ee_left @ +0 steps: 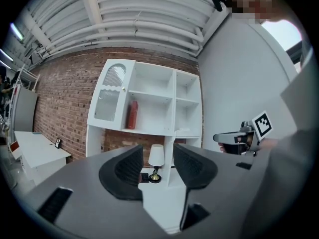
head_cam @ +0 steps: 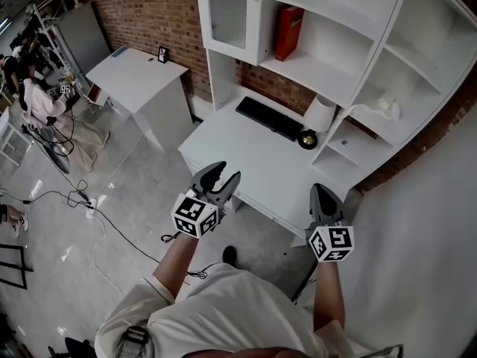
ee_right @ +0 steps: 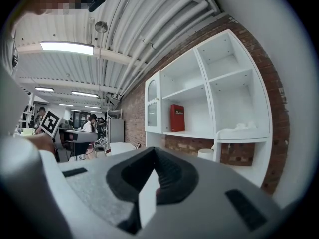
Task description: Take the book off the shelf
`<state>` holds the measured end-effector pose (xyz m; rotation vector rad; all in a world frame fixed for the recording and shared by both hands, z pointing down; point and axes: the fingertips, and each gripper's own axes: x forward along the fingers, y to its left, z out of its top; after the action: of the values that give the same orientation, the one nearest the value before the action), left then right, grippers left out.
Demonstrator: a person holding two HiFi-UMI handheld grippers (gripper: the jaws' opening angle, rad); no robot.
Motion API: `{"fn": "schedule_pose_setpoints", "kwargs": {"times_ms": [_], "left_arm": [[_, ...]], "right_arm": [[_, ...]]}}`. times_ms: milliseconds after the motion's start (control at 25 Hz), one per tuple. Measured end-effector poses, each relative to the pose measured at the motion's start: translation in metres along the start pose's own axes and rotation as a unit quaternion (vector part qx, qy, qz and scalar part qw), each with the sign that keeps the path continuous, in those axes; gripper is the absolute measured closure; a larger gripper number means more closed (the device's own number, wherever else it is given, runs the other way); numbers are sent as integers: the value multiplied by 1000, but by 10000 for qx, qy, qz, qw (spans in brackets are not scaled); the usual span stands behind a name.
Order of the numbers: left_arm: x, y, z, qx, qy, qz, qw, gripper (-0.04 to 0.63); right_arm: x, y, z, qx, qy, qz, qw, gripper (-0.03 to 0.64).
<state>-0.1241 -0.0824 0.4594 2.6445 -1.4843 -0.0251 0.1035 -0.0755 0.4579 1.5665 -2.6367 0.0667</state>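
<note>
A red book [head_cam: 289, 33] stands upright on the middle shelf of the white wall unit [head_cam: 335, 58], next to a glass-door cabinet. It also shows as the red book [ee_left: 132, 114] in the left gripper view and the red book [ee_right: 177, 117] in the right gripper view. Both grippers hover at the near edge of the white desk [head_cam: 246, 159], well short of the book. My left gripper [head_cam: 222, 179] is open with nothing between its jaws [ee_left: 157, 166]. My right gripper [head_cam: 322, 196] is shut and holds nothing [ee_right: 152, 151].
On the desk lie a black keyboard [head_cam: 268, 118] and a small white-shaded lamp [head_cam: 320, 116]. A white object [head_cam: 381, 109] rests on a right-hand shelf. A white side table [head_cam: 138, 73] stands to the left, cables cross the floor, and people sit far left.
</note>
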Motion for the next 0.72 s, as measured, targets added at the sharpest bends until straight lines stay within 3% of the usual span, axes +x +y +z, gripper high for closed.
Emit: {"fn": "schedule_pose_setpoints", "kwargs": {"times_ms": [320,720], "left_arm": [[40,61,5,14,75,-263,9996,416],[66,94,5,-3,157,-508,9986,416]], "right_arm": [[64,3,0,-5,82,-227,9997,615],[104,3,6,-39,101,-408,9991,614]]}}
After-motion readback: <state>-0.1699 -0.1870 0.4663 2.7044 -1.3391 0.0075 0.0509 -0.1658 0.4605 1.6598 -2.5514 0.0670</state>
